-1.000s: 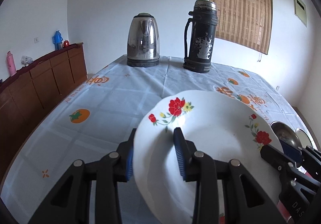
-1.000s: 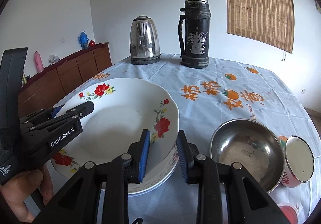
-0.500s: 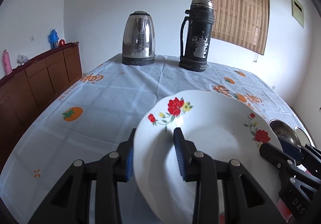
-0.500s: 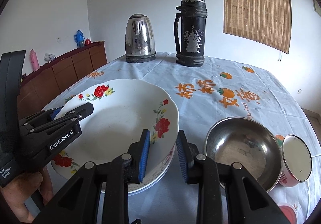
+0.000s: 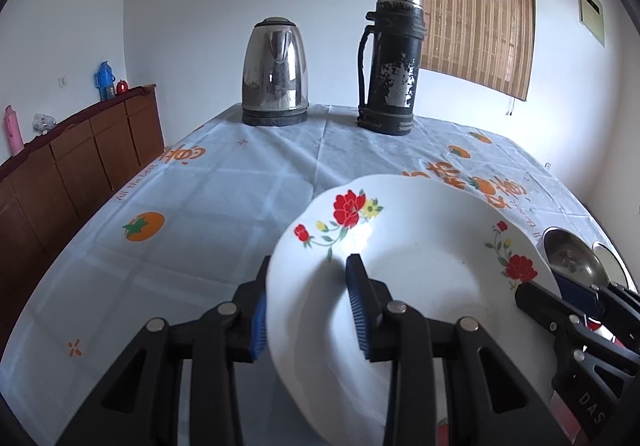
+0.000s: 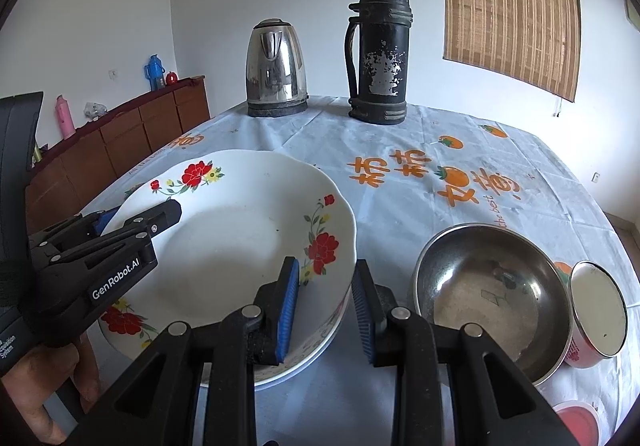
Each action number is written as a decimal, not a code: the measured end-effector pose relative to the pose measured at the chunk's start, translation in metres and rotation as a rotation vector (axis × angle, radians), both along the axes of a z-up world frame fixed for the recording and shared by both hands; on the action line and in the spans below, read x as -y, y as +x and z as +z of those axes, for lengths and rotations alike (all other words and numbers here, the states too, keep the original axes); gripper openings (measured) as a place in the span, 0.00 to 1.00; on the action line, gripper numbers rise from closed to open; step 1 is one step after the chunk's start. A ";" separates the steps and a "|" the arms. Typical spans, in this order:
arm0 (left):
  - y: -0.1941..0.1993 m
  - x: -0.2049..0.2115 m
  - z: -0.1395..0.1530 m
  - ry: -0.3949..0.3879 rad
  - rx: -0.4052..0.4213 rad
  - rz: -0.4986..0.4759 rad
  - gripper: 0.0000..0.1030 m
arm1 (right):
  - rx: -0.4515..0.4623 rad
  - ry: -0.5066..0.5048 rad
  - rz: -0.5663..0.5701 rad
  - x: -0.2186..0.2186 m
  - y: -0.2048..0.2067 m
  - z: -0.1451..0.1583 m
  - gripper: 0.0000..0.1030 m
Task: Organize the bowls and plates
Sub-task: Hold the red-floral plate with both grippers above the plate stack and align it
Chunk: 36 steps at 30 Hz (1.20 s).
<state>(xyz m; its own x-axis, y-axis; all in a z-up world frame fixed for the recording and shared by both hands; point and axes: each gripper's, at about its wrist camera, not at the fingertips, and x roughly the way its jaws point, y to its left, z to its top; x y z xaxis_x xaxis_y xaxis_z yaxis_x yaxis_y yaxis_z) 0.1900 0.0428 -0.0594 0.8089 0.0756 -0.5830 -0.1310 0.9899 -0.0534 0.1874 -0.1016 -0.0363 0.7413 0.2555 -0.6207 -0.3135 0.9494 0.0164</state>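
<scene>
The lower plate is mostly hidden under the floral plate.

Left hand-held gripper clamps near rim of white floral plate, one blue pad under the rim, one inside. Right hand-held gripper enters at lower right, on plate's far edge. Steel bowl just behind it. Counter with patterned cloth. At back: kettle and black flask, apart. Wooden sideboard on left.

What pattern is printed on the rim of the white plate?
Red flowers with green stems and small yellow blooms on the white plate; clearest in the right wrist view.
</scene>
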 end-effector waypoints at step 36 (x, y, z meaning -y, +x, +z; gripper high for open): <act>0.007 0.002 -0.016 0.028 -0.090 -0.025 0.32 | -0.060 -0.040 -0.008 -0.005 0.009 -0.017 0.29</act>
<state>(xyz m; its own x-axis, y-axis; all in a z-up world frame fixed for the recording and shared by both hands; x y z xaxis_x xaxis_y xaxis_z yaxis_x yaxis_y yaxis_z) 0.1967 0.0406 -0.0752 0.7551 0.0734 -0.6514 -0.1094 0.9939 -0.0148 0.1962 -0.0968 -0.0529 0.7045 0.2241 -0.6734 -0.3055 0.9522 -0.0027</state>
